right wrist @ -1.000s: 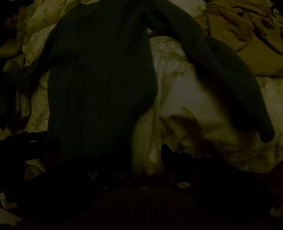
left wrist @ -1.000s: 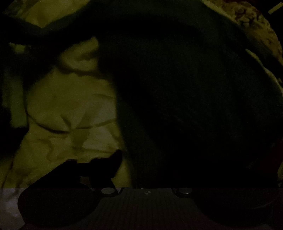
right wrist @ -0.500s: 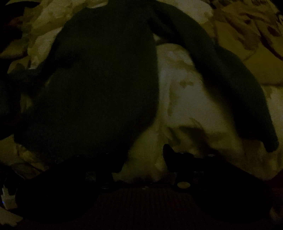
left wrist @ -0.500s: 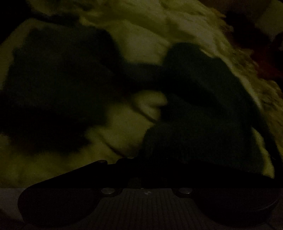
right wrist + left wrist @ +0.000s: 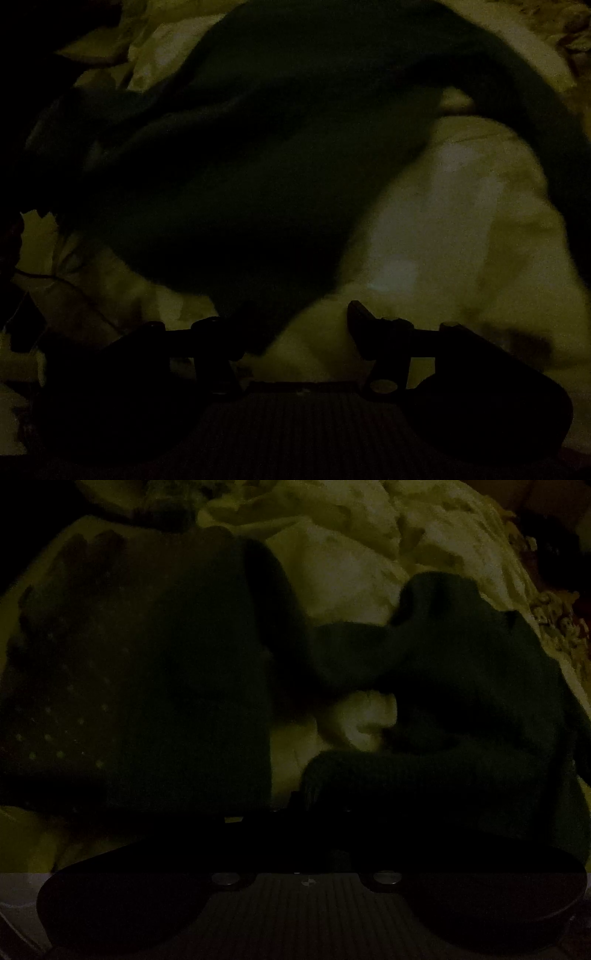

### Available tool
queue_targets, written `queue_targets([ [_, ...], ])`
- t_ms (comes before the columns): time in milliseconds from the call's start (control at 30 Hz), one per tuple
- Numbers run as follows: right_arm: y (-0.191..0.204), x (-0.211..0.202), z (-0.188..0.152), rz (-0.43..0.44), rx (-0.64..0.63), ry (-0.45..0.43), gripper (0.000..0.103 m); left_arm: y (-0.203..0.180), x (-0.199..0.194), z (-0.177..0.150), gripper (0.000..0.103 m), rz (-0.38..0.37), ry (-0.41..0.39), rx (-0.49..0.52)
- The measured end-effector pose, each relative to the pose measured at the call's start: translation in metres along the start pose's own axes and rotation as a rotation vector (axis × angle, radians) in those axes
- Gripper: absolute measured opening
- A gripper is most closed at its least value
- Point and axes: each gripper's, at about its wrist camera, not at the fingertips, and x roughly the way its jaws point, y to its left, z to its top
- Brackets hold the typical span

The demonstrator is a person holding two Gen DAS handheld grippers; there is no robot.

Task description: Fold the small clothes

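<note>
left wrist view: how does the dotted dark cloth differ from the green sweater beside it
The dotted cloth lies spread fairly flat; the sweater is bunched up. The dotted cloth bears small pale dots; the sweater is plain ribbed knit. Both are dark and lie over the pale bedding.

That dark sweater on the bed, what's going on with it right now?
A person with a handheld gripper in each hand is folding a dark green sweater spread on a pale floral bedspread. The left gripper has just closed on one sleeve's cuff and is carrying it. The right gripper has been opening; its jaws stand apart at the sweater's lower edge, gripping nothing. The room is very dim, so finer detail is hard to tell.
</note>
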Motion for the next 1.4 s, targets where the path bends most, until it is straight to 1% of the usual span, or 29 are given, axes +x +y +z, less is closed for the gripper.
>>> queue_targets([
  [100,0.000,0.018,0.001,0.042,0.050,0.044,0.053,0.001,0.000,-0.002,0.072,-0.006,0.012,0.011],
  [167,-0.005,0.026,0.003,0.084,0.146,0.065,0.051,0.000,0.001,-0.003,0.072,-0.004,0.021,0.016],
  [233,-0.012,0.035,0.003,0.085,0.222,0.070,0.050,-0.001,0.003,-0.004,0.072,-0.007,0.034,0.012],
  [300,-0.022,0.046,0.001,0.084,0.311,0.074,0.045,-0.003,0.005,-0.005,0.072,-0.007,0.043,0.016],
  [333,-0.028,0.048,0.000,0.094,0.366,0.077,0.035,-0.004,0.004,-0.005,0.072,-0.009,0.043,0.021],
  [367,-0.035,0.047,-0.002,0.116,0.428,0.070,0.019,-0.006,0.004,-0.006,0.072,-0.013,0.045,0.027],
  [400,-0.041,0.043,-0.004,0.142,0.477,0.063,0.012,-0.007,0.003,-0.006,0.072,-0.018,0.051,0.034],
  [433,-0.046,0.036,-0.007,0.165,0.515,0.053,0.012,-0.008,0.001,-0.007,0.072,-0.025,0.060,0.042],
  [500,-0.051,0.012,-0.012,0.191,0.539,0.015,0.011,-0.011,-0.006,-0.010,0.072,-0.051,0.078,0.066],
  [567,-0.057,-0.023,-0.018,0.225,0.543,-0.013,0.011,-0.015,-0.021,-0.015,0.072,-0.100,0.076,0.107],
  [633,-0.065,-0.064,-0.023,0.250,0.526,-0.031,0.011,-0.021,-0.037,-0.022,0.072,-0.130,0.077,0.144],
  [667,-0.068,-0.082,-0.025,0.247,0.504,-0.031,0.011,-0.023,-0.043,-0.027,0.072,-0.150,0.083,0.146],
  [733,-0.073,-0.111,-0.031,0.204,0.468,-0.026,0.010,-0.029,-0.049,-0.038,0.071,-0.186,0.108,0.141],
  [833,-0.077,-0.130,-0.039,0.168,0.470,-0.029,0.010,-0.042,-0.046,-0.060,0.071,-0.199,0.147,0.152],
  [933,-0.081,-0.124,-0.045,0.113,0.448,-0.025,0.010,-0.050,-0.029,-0.083,0.070,-0.193,0.197,0.121],
  [1067,-0.089,-0.101,-0.051,0.074,0.449,0.022,0.010,-0.051,0.001,-0.110,0.070,-0.138,0.248,0.156],
  [1167,-0.096,-0.081,-0.061,0.038,0.453,0.056,0.010,-0.047,0.021,-0.120,0.070,-0.106,0.260,0.176],
  [1267,-0.101,-0.058,-0.067,0.011,0.473,0.078,0.010,-0.045,0.035,-0.123,0.070,-0.094,0.265,0.202],
  [1400,-0.104,-0.039,-0.069,-0.015,0.489,0.094,0.010,-0.053,0.049,-0.128,0.072,-0.072,0.267,0.245],
])
